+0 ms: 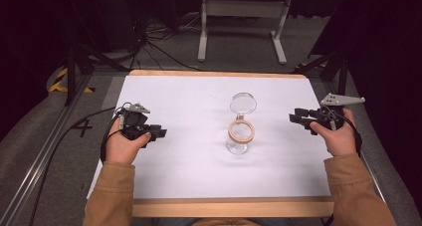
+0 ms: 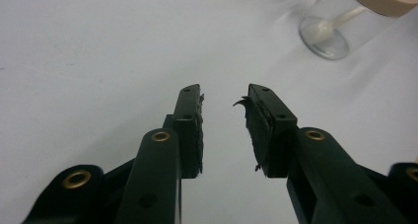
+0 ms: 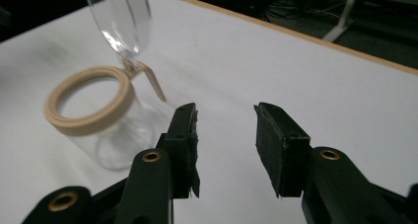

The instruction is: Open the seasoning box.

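High view. A white table (image 1: 189,106) with a wooden edge carries one clear jar (image 1: 241,136) near its middle. The jar stands upright; a tan ring (image 1: 241,131) circles its mouth, and its clear lid (image 1: 243,104) is swung open on a hinge, standing up behind the mouth. The left gripper (image 1: 160,133) rests low over the table, held by the left hand (image 1: 124,145); its jaw tips point toward the jar, which lies well ahead of them with bare table between. The right gripper (image 1: 293,118) is held by the right hand (image 1: 339,136); its tips also point toward the jar, which stands well apart from them. Tan sleeves (image 1: 110,193) cover both forearms.

Left gripper view. The two black jaws stand parted with a clear gap, nothing between them. The pad (image 2: 257,130) on one jaw is frayed at its edge. The jar's base (image 2: 325,36) sits ahead of the tips and off to one side, touching neither.

Right gripper view. The jaws are spread apart and released, with only white surface in the gap. The jar (image 3: 106,130) stands just beyond the jaw on the picture's left, close beside its tip; contact cannot be told. The open lid (image 3: 121,19) rises tilted above the ring (image 3: 88,103).
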